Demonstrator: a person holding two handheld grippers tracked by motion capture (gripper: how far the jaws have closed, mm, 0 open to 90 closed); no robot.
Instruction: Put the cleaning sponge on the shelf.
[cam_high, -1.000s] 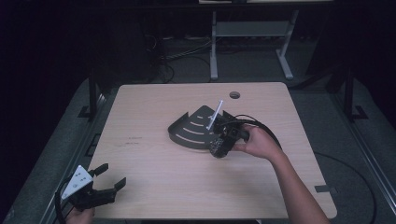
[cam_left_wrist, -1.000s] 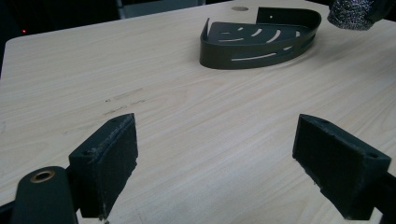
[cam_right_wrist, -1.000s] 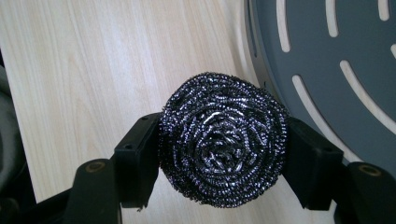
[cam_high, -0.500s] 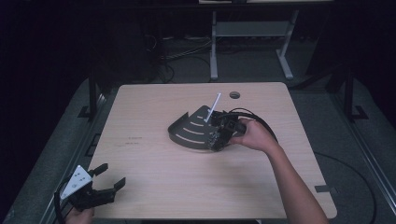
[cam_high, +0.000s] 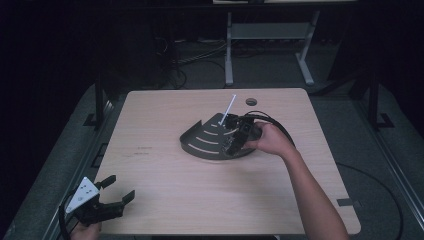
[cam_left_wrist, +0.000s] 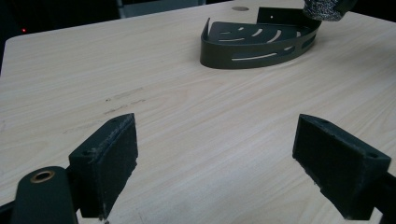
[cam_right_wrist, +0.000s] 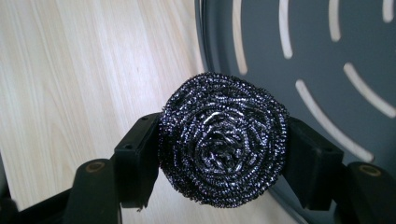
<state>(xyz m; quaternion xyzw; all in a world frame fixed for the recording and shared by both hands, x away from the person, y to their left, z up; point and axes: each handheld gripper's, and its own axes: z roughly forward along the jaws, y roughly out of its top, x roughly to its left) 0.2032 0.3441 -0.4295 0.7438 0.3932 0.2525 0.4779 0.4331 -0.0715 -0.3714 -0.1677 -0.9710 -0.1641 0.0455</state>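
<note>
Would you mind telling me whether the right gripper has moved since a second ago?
Yes. The right gripper has shifted slightly left over the rack, farther from the table hole.

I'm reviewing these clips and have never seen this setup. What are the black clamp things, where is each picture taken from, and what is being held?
A person sits at a wooden table with a hand-held two-jaw gripper in each hand. The high view looks down from above. The other two pictures come from cameras riding on the grippers.

The left gripper waits near the table's near corner, jaws wide open, holding nothing. The right gripper clamps a steel wool scourer over a dark slotted corner shelf lying on the table. A thin white stick rises from that gripper.
</note>
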